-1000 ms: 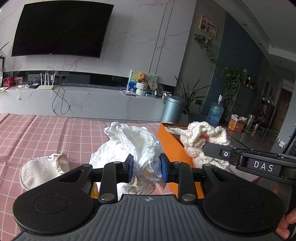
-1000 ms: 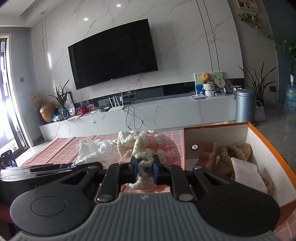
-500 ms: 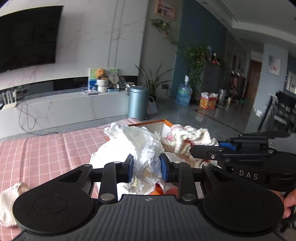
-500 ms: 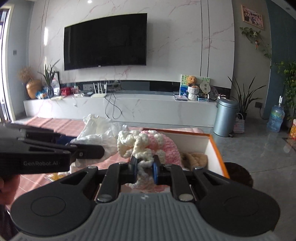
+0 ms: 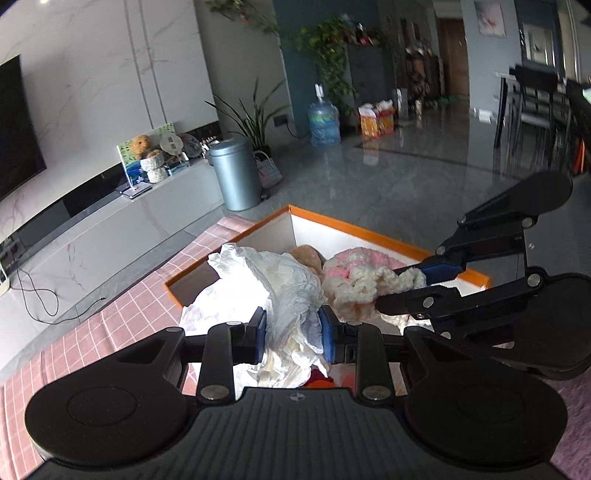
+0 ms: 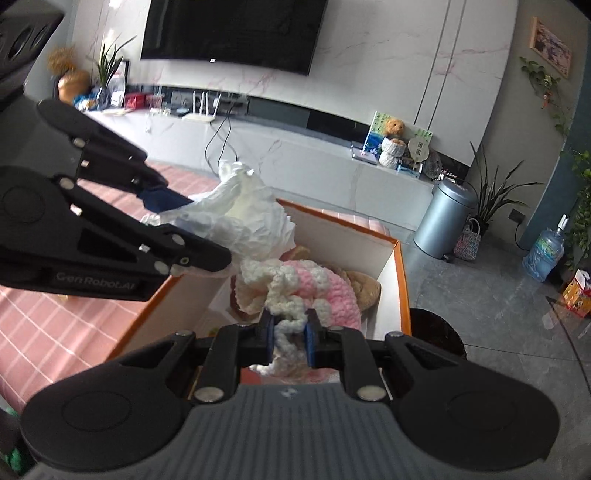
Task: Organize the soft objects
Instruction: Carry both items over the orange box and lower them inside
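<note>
**Clerk:** Living room, pink checked tabletop (image 5: 110, 332). Nearest items first?

**Keeper:** Left tool (image 5: 291, 339), pads pinching a crumpled white plastic bag (image 5: 280, 284), held over the near corner of the orange box (image 5: 369, 230). Right tool (image 6: 290, 336), pressed onto a cord of a pink-and-cream knitted piece (image 6: 310, 284), hanging over the same box.

**Clerk:** Box contents?

**Keeper:** White inside; a tan plush item (image 6: 358, 286) lies at the far end. Something red-orange shows under the bag, too hidden to name.

**Clerk:** Progress?

**Keeper:** By my judgement, late stage: both soft items are above the box, neither let go yet. Releasing them remains. Whether more lies elsewhere, I cannot tell.

**Clerk:** Beyond?

**Keeper:** Grey bin (image 5: 236, 173), television (image 6: 229, 33).
</note>
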A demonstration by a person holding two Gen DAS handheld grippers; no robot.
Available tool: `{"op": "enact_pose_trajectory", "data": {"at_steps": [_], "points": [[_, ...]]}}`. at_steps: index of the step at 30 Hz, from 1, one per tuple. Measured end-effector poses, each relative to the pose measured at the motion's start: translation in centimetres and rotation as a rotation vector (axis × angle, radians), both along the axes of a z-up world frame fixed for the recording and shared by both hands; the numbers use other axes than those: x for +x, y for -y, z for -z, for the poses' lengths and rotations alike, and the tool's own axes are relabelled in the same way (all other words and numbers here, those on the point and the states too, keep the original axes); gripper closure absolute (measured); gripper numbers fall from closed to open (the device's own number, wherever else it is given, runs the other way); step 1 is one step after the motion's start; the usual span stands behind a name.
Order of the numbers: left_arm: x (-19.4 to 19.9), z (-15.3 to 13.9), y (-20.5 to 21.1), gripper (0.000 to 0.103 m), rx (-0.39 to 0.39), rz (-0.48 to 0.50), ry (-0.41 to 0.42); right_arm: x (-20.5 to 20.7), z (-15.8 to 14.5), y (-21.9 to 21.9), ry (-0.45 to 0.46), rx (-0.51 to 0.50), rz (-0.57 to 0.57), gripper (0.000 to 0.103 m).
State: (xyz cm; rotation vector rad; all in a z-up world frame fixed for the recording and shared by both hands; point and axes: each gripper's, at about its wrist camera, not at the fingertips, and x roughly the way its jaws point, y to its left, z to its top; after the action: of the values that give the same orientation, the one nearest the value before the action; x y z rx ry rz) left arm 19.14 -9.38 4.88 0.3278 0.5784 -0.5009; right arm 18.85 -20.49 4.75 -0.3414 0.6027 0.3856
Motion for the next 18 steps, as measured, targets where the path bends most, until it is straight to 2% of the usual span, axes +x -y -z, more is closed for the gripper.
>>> {"op": "enact_pose_trajectory", "data": {"at_steps": [8, 13, 18], "points": [[0.6, 2.8, 2.4, 0.070, 0.166, 0.073, -0.019, 2.7, 2.2, -0.6, -0.081, -0.126, -0.064, 0.089], [1.3, 4.5, 3.1, 0.070, 0.231, 0.088, -0.035, 4.1, 3.4, -0.7, -0.147, -0.201, -0.130, 0.089], [2.4, 5.6, 3.6, 0.070, 0.259, 0.112, -0.066, 5.4, 4.4, -1.2, -0.226, -0.215, -0.173, 0.088]]}}
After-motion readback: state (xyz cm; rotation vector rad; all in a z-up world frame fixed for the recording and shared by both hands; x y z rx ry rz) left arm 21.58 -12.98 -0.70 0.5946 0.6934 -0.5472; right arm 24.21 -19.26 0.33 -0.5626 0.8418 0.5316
